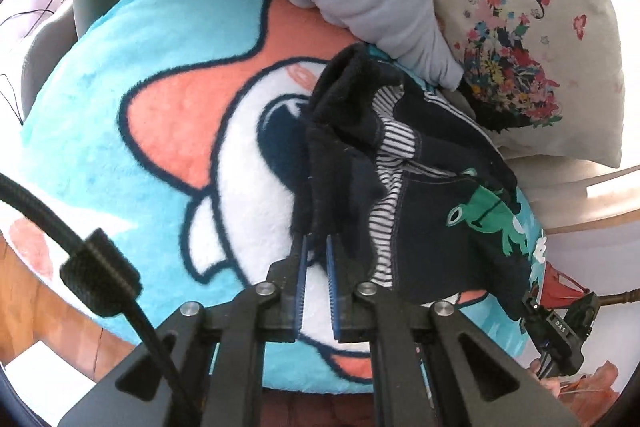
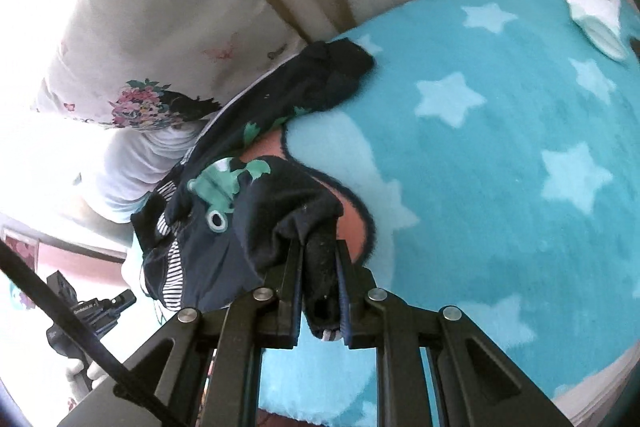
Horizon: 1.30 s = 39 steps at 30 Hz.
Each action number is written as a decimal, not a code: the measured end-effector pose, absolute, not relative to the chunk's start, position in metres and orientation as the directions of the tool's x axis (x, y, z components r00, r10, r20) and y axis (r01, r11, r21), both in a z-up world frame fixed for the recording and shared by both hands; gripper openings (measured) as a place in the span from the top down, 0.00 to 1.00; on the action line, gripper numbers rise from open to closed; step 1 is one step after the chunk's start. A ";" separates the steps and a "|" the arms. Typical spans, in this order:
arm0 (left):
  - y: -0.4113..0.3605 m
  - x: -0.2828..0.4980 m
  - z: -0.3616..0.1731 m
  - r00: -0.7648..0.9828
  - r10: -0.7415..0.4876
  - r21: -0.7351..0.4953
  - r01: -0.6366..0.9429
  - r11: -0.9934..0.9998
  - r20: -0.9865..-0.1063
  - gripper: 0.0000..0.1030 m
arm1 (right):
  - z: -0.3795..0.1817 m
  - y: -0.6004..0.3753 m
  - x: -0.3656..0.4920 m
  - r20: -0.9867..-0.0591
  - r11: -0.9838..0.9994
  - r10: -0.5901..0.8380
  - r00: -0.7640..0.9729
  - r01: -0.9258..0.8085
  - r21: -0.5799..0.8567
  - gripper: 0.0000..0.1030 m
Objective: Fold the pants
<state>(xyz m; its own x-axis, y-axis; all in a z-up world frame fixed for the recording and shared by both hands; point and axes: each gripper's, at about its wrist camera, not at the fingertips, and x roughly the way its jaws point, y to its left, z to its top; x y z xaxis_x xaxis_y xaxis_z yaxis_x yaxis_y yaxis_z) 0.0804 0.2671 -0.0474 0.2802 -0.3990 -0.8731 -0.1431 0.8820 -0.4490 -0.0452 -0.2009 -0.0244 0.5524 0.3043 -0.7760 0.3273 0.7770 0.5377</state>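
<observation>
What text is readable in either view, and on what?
"DAS": label on the right hand-held gripper, seen from the left wrist view.
White lettering on the pants beside the frog print: cut off, unreadable.
Label on the left hand-held gripper: too blurred to read.

- The pants (image 1: 424, 187) are bunched in a heap, so their full shape and leg ends cannot be made out.
- The floral pillow (image 2: 132, 75) is washed out by glare in the right wrist view.
- The blue blanket (image 1: 120, 155) runs past the frame's lower edge.
- The right gripper (image 1: 532, 307) is partly hidden by the pants in the left wrist view.
</observation>
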 end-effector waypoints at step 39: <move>0.252 0.068 -0.046 0.288 -0.457 -0.499 -0.091 0.862 -0.842 0.82 | -0.068 -0.240 -0.033 -0.824 0.735 0.212 0.525 0.469 0.489 0.51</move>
<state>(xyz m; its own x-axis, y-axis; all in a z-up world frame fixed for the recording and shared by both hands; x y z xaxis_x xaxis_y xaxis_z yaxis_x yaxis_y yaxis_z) 0.0676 0.2522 -0.0457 0.2877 -0.4572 -0.8415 -0.0913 0.8616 -0.4993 -0.0327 -0.2400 -0.0680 0.5254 0.2124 -0.8239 0.4693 0.7354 0.4888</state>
